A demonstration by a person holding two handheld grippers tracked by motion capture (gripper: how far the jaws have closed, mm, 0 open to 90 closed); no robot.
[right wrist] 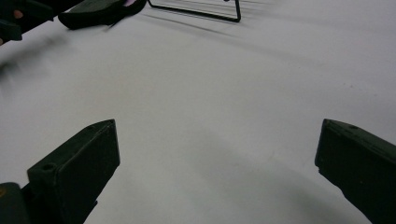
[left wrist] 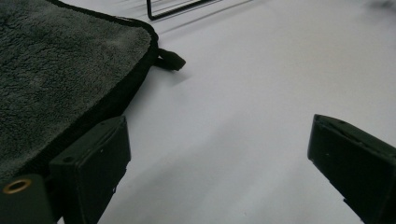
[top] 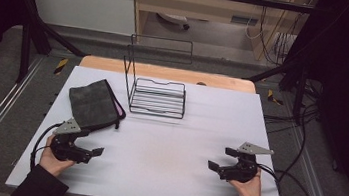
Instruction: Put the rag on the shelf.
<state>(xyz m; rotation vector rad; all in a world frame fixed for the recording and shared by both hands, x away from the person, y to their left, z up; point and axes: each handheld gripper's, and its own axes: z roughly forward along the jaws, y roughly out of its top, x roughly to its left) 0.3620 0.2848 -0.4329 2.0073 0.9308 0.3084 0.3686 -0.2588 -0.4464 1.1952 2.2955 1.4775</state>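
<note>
Both tongs, left (top: pixel 97 152) and right (top: pixel 213 166), stood wide and empty, low over the white worktop (top: pixel 166 152). Grey fleece pouch (top: pixel 92 103) lay untouched near left tongs; wire rack (top: pixel 157 97) empty. Work seemingly unstarted.

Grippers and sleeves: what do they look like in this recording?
Both the left gripper and the right gripper are black, each with two blocky, flat-faced jaws and a grey three-cornered plate on top. A black cable trails from each across the white table. A brass-coloured eyelet shows beside one left jaw. The person wears dark sleeves.
</note>
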